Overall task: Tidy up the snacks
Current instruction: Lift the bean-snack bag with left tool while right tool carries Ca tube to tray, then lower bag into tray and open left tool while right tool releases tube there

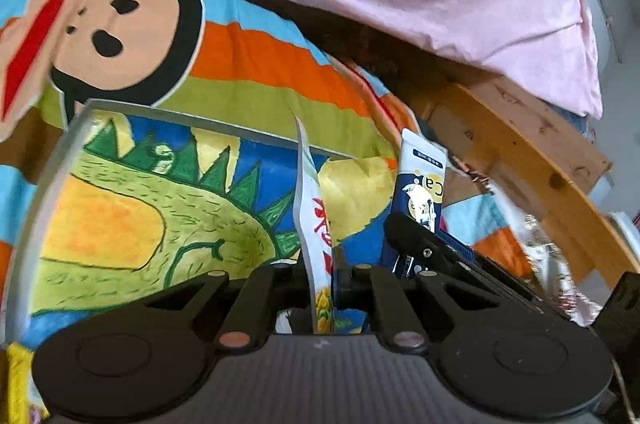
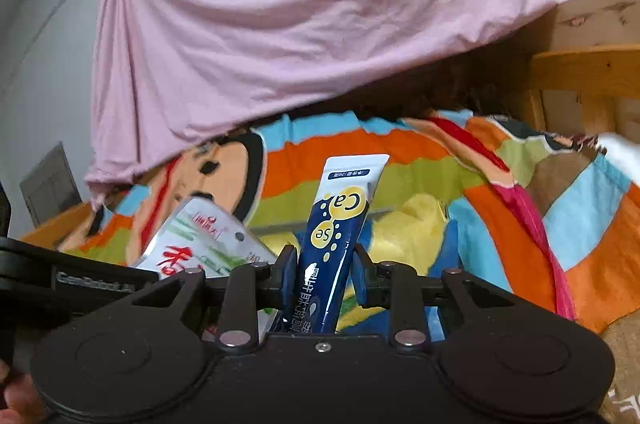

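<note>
Left gripper (image 1: 320, 264) clamped on white packet (image 1: 316, 208); right gripper (image 2: 326, 268) clamped on blue tube (image 2: 340, 220). Both carried above clear bin (image 1: 52, 160) on blanket (image 1: 260, 60). Neither placed yet; bin looks empty.

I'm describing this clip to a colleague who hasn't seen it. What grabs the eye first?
The dark blue "Ca" tube, upright between the right gripper jaws. Behind it spreads a bright cartoon blanket under a draped pink sheet. The left gripper pinches a thin white snack packet, edge-on.
</note>
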Demonstrator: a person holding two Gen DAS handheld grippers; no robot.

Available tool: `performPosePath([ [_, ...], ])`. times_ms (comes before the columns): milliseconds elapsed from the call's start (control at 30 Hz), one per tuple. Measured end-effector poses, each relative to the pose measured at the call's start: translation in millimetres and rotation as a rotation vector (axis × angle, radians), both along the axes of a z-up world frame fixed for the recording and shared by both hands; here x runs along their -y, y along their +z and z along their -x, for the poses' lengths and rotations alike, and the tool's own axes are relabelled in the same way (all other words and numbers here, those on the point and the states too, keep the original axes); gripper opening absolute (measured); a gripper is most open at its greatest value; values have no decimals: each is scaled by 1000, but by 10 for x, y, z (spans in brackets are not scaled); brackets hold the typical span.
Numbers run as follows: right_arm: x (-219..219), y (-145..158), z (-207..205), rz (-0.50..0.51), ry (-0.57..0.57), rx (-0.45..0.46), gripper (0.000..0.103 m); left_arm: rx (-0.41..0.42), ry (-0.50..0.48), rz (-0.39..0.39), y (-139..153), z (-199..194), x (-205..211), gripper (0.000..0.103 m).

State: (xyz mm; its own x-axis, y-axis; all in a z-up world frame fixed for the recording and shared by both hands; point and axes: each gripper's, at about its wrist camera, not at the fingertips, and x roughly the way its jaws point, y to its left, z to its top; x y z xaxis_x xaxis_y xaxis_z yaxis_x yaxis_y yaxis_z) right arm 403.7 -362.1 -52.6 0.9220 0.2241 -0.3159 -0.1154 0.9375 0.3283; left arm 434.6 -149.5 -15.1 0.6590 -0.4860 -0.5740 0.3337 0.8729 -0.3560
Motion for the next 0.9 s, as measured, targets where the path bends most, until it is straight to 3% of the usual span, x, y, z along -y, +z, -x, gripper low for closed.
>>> performPosePath([
  [233, -72, -315, -205, 35, 34, -108, 31, -23, -6, 3, -379, -251, 1, 9],
  [500, -138, -453, -287, 51, 54, -165, 32, -57, 41, -32, -549, -279, -48, 14],
  [667, -180, -468, -311, 77, 58, -197, 37, -82, 81, -99, -556, -298, -56, 34],
  [700, -180, -465, -311, 78, 58, -201, 39, -82, 87, -118, -554, -297, -57, 44],
  [733, -181, -458, -313, 79, 55, -204, 44, -79, 95, -138, -546, -287, -55, 54],
  [767, -175, -447, -308, 84, 48, -204, 46, -74, 104, -156, -538, -273, -57, 57],
  [833, -164, -411, -292, 100, 38, -201, 53, -65, 131, -182, -518, -246, -80, 72],
  [900, -158, -352, -264, 122, 24, -192, 63, -54, 156, -185, -491, -218, -131, 80],
])
